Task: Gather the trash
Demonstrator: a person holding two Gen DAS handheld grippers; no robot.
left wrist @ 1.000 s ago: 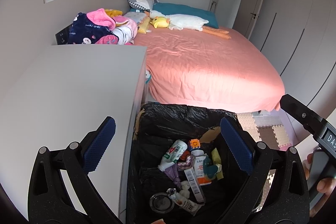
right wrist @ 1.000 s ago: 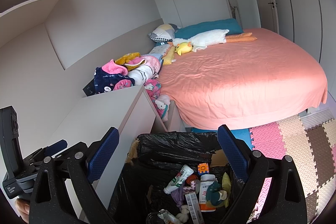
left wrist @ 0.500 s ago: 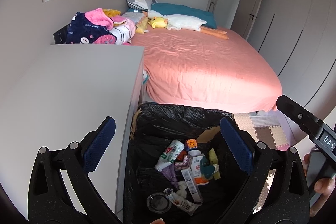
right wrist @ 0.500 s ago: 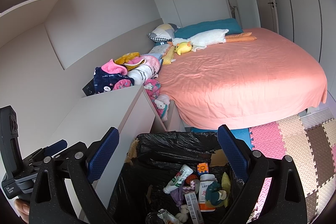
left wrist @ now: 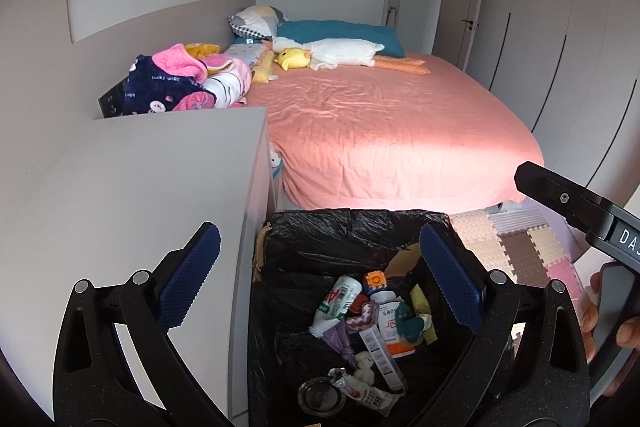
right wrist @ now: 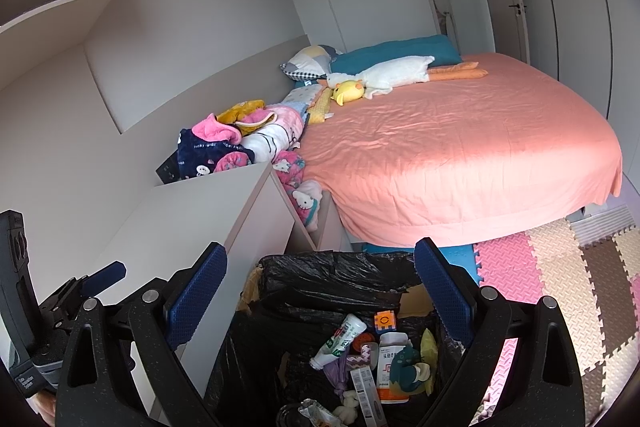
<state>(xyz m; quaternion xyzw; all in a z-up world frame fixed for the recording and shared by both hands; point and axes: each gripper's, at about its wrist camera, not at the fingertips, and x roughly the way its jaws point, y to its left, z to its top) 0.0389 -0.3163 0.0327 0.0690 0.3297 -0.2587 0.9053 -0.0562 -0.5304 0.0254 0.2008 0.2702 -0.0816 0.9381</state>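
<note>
A bin lined with a black bag [left wrist: 344, 231] [right wrist: 332, 271] stands on the floor between the white cabinet and the bed. Inside lie a white bottle with a green label [left wrist: 334, 305] [right wrist: 340, 341], a white and orange pill bottle [left wrist: 394, 327] [right wrist: 390, 363], a small orange cube [left wrist: 375, 281] [right wrist: 385, 321], wrappers and other scraps. My left gripper [left wrist: 320, 283] hangs open above the bin with nothing between its blue pads. My right gripper [right wrist: 318, 297] is also open and empty over the bin. Each gripper shows at the edge of the other's view.
A white cabinet top [left wrist: 132, 187] [right wrist: 200, 211] borders the bin on the left. A bed with a salmon sheet [left wrist: 384, 131] [right wrist: 460, 147] lies behind, with plush toys and a heap of clothes [left wrist: 184, 83]. Foam floor tiles [right wrist: 560, 279] lie at right.
Both grippers stay open and empty over the bin. The left wrist view has drifted slightly, so the bin sits a little lower and more to the left.
</note>
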